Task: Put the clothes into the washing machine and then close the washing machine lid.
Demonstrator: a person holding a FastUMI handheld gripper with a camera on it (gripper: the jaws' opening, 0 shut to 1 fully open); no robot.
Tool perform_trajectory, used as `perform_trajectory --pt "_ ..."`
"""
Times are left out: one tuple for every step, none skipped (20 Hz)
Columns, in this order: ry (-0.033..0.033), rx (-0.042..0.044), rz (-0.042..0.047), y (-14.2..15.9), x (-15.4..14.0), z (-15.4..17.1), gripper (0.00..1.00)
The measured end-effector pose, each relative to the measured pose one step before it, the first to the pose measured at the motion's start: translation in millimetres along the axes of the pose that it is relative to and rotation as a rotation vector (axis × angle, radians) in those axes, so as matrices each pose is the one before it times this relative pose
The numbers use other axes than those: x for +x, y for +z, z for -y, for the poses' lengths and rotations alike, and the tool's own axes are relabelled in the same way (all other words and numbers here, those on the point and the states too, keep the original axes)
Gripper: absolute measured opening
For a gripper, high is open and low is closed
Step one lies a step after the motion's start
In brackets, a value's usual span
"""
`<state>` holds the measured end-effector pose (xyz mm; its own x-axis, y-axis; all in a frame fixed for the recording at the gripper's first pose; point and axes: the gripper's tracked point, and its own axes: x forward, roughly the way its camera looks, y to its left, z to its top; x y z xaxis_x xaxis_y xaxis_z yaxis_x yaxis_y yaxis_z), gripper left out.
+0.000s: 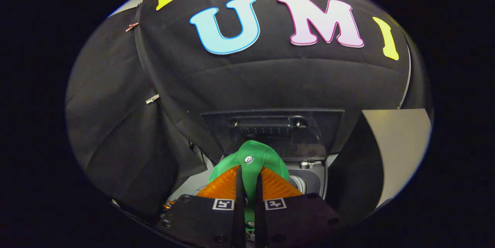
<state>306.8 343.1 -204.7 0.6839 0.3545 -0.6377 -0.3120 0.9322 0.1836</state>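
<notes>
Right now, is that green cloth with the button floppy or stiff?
Probably floppy: the green cloth bunches and folds where the hand-held gripper pinches it. Likely light, since a small pinch holds it up. It may drape and snag on the washing machine opening.

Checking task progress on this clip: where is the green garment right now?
In the gripper view, the green garment is pinched between the fingers of the gripper, held up in front of the washing machine's raised lid, above the machine's opening.
</notes>
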Motion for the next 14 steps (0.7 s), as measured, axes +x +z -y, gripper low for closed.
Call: perform_trajectory --pt "-0.00982 -0.00933 -0.00912 -7.83 9.62 0.66 0.14" --pt "-0.01215 -0.01091 -0.00573 -6.35 9.42 0.16 0.14" --pt "-0.00968 -0.00777 -0.00987 -7.26 6.33 0.79 0.14" --pt "-0.00894 -0.00860 -0.00982 -7.84 7.84 0.66 0.14" --pt "-0.01144 -0.01206 -0.01105 -7.14 8.22 0.47 0.14" --pt "-0.01114 -0.01110 -0.00864 -5.34 7.09 1.86 0.14" --pt "-0.00879 -0.00781 -0.00879 -5.12 6.59 1.37 0.14" --pt "-0.00768 -0.00400 -0.00739 -4.07 5.67 1.50 0.14" --pt "-0.00501 -0.00028 -0.00204 -2.43 3.49 1.08 0.14" --pt "-0.00409 0.00155 -0.00064 -0.39 2.47 1.55 0.14" --pt "-0.00392 0.00408 -0.00042 -1.19 2.85 1.82 0.14" --pt "-0.00387 0.00144 -0.00343 -1.92 3.46 1.16 0.14" --pt "-0.00568 -0.00002 -0.00489 -1.35 3.03 1.77 0.14" --pt "-0.00666 -0.00513 -0.00133 -1.44 2.50 2.44 0.14"
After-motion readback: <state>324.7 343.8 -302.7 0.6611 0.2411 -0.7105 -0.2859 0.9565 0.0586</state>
